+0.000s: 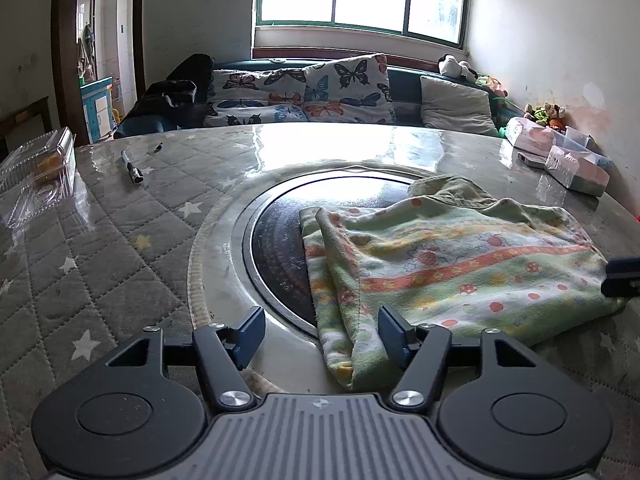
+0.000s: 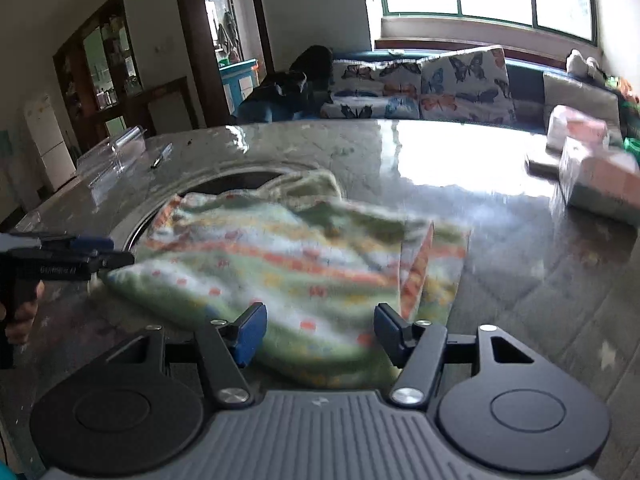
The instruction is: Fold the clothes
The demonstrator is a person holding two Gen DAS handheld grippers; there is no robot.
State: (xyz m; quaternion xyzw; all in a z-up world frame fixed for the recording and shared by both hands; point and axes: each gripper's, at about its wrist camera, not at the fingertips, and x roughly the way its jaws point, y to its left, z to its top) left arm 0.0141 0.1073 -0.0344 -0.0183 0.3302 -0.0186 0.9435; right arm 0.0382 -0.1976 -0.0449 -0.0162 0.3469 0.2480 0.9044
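A green garment (image 1: 452, 264) with orange stripes and small red prints lies folded over on the table, partly covering the round dark inset (image 1: 280, 240). My left gripper (image 1: 322, 330) is open at the garment's near left corner, its right finger touching the cloth edge. The right gripper's tip (image 1: 622, 276) shows at the garment's right edge. In the right wrist view the garment (image 2: 288, 264) lies blurred just ahead, and my right gripper (image 2: 320, 330) is open over its near edge. The left gripper (image 2: 80, 258), held by a hand (image 2: 20, 316), sits at the cloth's left corner.
A clear plastic box (image 1: 38, 168) stands at the table's left. A metal socket tool (image 1: 132, 166) lies behind it. Pink and white boxes (image 1: 560, 156) sit at the right edge by the wall. A sofa with butterfly cushions (image 1: 300, 92) runs behind the table.
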